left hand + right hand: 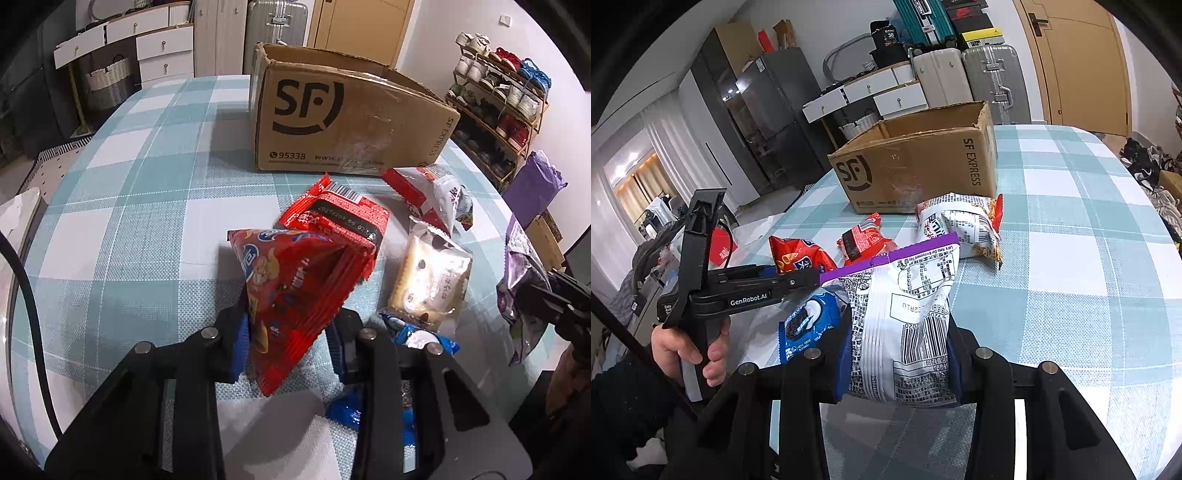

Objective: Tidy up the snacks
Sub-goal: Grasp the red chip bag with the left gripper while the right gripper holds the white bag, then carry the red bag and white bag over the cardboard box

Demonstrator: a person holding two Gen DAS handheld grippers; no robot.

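Note:
My left gripper is shut on a red snack bag and holds it just above the checked tablecloth. My right gripper is shut on a white and purple snack bag, lifted off the table; that bag shows at the right edge of the left wrist view. An open SF cardboard box stands behind the snacks, also in the right wrist view. On the table lie a second red packet, a beige biscuit pack, a white and red bag and a blue Oreo pack.
The table has a blue and white checked cloth. A shoe rack stands to the right of the table. Drawers and suitcases stand behind it. The left gripper shows in the right wrist view, held by a hand.

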